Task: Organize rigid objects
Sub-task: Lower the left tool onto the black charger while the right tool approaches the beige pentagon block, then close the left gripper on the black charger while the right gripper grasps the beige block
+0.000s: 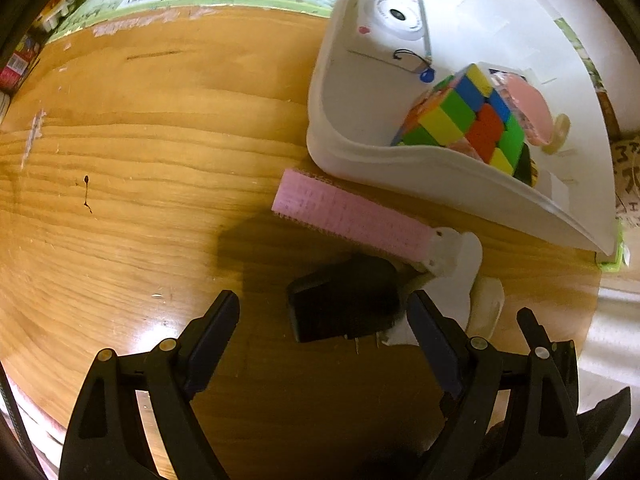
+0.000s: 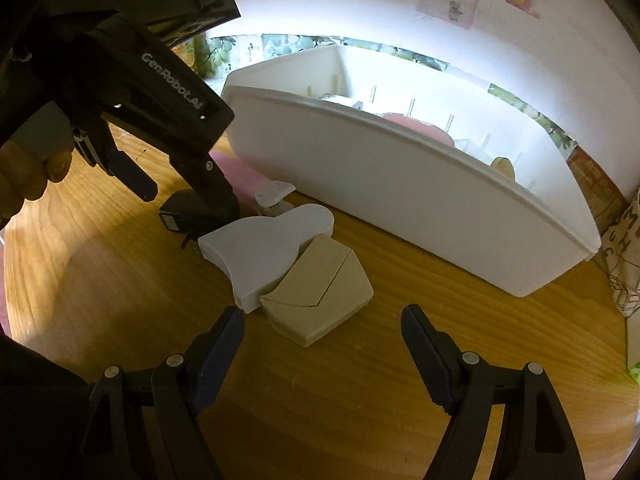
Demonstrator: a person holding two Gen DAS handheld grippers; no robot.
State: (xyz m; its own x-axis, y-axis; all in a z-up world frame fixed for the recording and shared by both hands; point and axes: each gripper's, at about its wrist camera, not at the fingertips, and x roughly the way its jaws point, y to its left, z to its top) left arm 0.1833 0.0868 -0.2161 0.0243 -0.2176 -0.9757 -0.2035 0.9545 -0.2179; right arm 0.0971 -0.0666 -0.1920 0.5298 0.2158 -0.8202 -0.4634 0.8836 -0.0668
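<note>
Glossy wood-grain table (image 1: 140, 152), boxy black adapter (image 1: 344, 304) between gaping left gripper (image 1: 324, 316), right gripper (image 2: 322, 328) gaping

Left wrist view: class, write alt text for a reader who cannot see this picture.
The open left gripper hangs over a black plug adapter on a wooden table. Past it lie a pink comb-like bar and a white bin holding a colourful puzzle cube and a white toy camera.

A bin (image 1: 420, 184) sits upper right on the table (image 1: 140, 160), holding a cube (image 1: 464, 120) and camera (image 1: 394, 16). Below it lie a comb (image 1: 352, 216), an adapter (image 1: 344, 304) and, seemingly, two cases (image 2: 320, 292).
</note>
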